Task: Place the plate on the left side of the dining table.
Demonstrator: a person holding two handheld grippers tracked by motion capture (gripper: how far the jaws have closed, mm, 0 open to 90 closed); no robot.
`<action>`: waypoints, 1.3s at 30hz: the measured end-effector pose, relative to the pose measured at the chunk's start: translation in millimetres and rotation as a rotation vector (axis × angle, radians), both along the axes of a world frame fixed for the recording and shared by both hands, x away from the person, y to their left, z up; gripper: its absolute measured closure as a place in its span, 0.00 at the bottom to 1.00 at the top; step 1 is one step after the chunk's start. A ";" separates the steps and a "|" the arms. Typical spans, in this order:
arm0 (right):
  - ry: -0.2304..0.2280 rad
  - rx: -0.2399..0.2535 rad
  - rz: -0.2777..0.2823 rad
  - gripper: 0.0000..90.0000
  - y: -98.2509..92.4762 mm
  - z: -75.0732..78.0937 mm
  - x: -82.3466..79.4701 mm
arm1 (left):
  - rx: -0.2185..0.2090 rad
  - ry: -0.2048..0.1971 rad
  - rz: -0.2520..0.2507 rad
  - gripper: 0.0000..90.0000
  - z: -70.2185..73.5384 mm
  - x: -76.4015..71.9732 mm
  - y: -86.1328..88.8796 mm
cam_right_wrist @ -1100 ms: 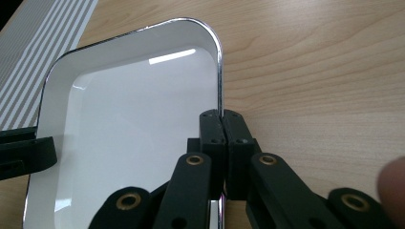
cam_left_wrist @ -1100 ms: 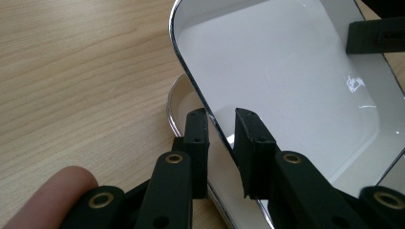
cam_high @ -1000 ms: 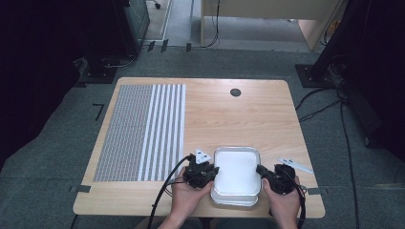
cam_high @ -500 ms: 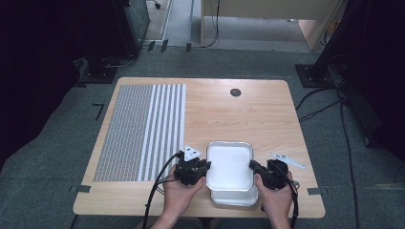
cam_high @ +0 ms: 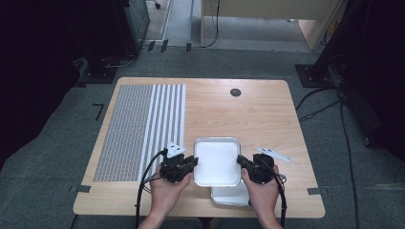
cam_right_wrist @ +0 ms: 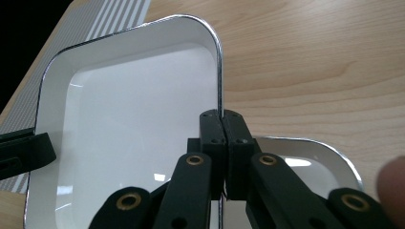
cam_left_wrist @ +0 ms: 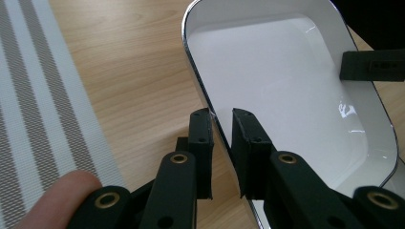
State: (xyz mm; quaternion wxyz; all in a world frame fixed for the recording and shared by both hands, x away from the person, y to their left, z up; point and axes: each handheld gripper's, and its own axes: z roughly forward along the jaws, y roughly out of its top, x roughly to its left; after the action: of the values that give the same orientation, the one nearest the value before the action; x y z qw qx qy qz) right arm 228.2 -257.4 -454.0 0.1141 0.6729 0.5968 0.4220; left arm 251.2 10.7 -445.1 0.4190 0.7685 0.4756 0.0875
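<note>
A white rectangular tray (cam_high: 217, 160) with a shiny rim hangs just above the table's front, held from both sides. My left gripper (cam_high: 193, 162) grips its left rim; in the left gripper view the jaws (cam_left_wrist: 222, 117) straddle the rim of the tray (cam_left_wrist: 286, 81), one inside and one outside. My right gripper (cam_high: 240, 161) is shut on the opposite rim, with its jaws (cam_right_wrist: 221, 117) pressed together on the edge of the tray (cam_right_wrist: 133, 119). A second white tray (cam_high: 231, 195) lies on the table below and slightly to the right, also seen under the held one (cam_right_wrist: 305, 162).
A grey-and-white striped placemat (cam_high: 143, 124) covers the table's left part. A small black round cap (cam_high: 235, 92) sits near the far edge. Bare wood (cam_high: 258, 119) lies beyond the trays. Cables trail from both grippers toward the front edge.
Both grippers have carried the upper tray up and away to the left, off the lower tray. The lower tray's front right part now shows.
</note>
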 end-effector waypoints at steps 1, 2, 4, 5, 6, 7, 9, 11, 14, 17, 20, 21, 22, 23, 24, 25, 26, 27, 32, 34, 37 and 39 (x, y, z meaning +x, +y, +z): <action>0.000 0.003 0.001 1.00 3.3 0.9 1.2 | -0.001 -0.001 0.003 0.88 0.8 0.7 3.2; -0.003 0.001 0.008 1.00 9.4 2.6 4.0 | -0.003 -0.001 0.008 0.88 1.5 1.4 6.1; -0.005 0.000 0.012 1.00 12.4 3.2 5.5 | -0.001 -0.002 0.013 0.89 3.0 3.1 12.4; -0.004 -0.001 0.014 1.00 15.6 4.0 7.1 | -0.006 -0.001 0.018 0.89 3.7 4.4 16.3; -0.005 0.001 0.018 1.00 19.3 4.5 9.2 | -0.004 -0.001 0.021 0.89 4.2 5.1 18.7; -0.005 0.002 0.021 1.00 24.6 5.3 11.8 | -0.008 0.000 0.029 0.89 5.3 6.9 25.0; -0.002 0.007 0.026 1.00 30.9 5.8 14.4 | -0.008 0.001 0.038 0.89 6.5 9.0 31.9; -0.005 0.009 0.034 1.00 38.5 6.0 16.9 | -0.008 0.003 0.043 0.89 7.4 11.2 38.6; -0.001 0.010 0.036 1.00 47.2 6.2 21.1 | -0.007 0.005 0.048 0.89 7.7 13.3 44.5; -0.003 0.007 0.043 1.00 56.3 6.8 25.5 | -0.008 0.006 0.066 0.90 8.7 16.8 56.0; -0.003 0.009 0.049 1.00 65.0 8.2 29.7 | -0.012 0.009 0.072 0.90 9.8 18.4 62.1; -0.001 0.010 0.050 1.00 68.2 9.1 31.0 | -0.007 0.007 0.077 0.90 11.4 19.9 67.4; -0.001 0.010 0.050 1.00 68.2 9.1 31.0 | -0.007 0.007 0.077 0.90 11.4 19.9 67.4; -0.006 0.010 0.054 1.00 74.2 10.4 33.6 | -0.005 0.004 0.084 0.90 13.4 21.5 72.9; -0.006 0.008 0.053 1.00 77.5 11.3 34.8 | -0.004 0.003 0.088 0.90 14.3 22.2 75.7; -0.008 0.009 0.055 1.00 80.7 12.0 36.3 | -0.006 0.003 0.092 0.90 15.2 23.0 78.9; -0.011 0.006 0.059 1.00 83.5 12.6 37.9 | -0.006 0.003 0.092 0.90 15.2 23.0 78.9; -0.009 0.010 0.059 1.00 86.9 13.6 39.4 | -0.009 0.004 0.100 0.90 16.4 25.1 85.6; -0.010 0.006 0.071 1.00 101.0 16.6 45.9 | -0.015 0.008 0.122 0.91 18.4 29.5 99.5; -0.015 0.011 0.083 1.00 112.5 18.8 51.0 | -0.020 0.004 0.138 0.91 21.2 32.1 110.5; -0.013 0.017 0.089 1.00 121.8 19.9 55.3 | -0.022 0.005 0.148 0.91 22.8 35.0 120.6; -0.014 0.019 0.094 1.00 128.4 20.1 58.7 | -0.020 0.008 0.154 0.91 23.2 37.4 127.0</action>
State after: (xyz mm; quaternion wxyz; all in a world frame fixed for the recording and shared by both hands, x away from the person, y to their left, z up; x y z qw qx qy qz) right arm 286.9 -129.0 -433.9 0.0919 0.6424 0.6227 0.4373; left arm 288.5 137.7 -422.0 0.4168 0.7257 0.5358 0.1117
